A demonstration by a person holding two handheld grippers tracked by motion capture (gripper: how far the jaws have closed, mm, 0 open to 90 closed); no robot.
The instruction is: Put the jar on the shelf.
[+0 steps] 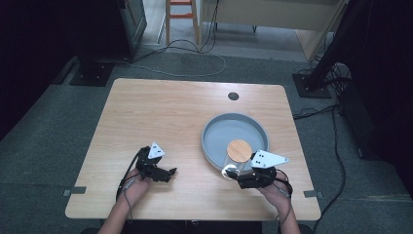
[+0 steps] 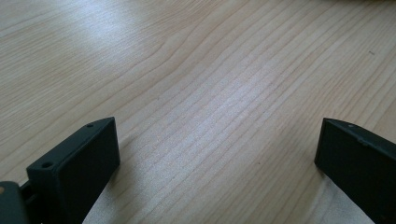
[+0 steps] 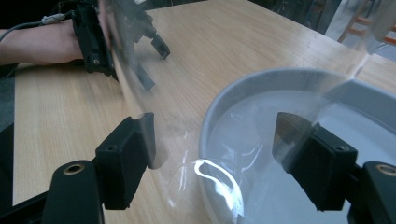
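The light wooden table (image 1: 160,117) with rounded corners carries a round grey tray (image 1: 213,127) w/ a raised rim, on the right half, near the person's side. In the high view a clear glass jar (image 1: 237,163) w/ a round wooden lid (image 1: 239,150) lies at the near rim of the tray, lid end over the tray floor, glass bottom towards the table edge; I cannot tell exactly if the jar rests on the rim or is lifted a bit. The right gripper (image 1: 233,174) is at this jar, approx. at its glass end. In the right gripper view its two black jaws stand apart w/ the clear glass (image 3: 205,140) between them, one jaw over the wood and the other over the tray (image 3: 280,81); the jaws look pressed on the glass wall, so it seems gripping the jar, but full contact is hard to confirm through the reflections. The left gripper (image 1: 171,174) is low over the bare table, left of the tray and well apart from it, pointing to the right. In the left gripper view its jaws are spread wide w/ nothing but wood grain (image 2: 210,107) between them. The right gripper view also shows the left gripper (image 3: 154,65) farther off, held by a hand (image 3: 42,44) resting on the table.
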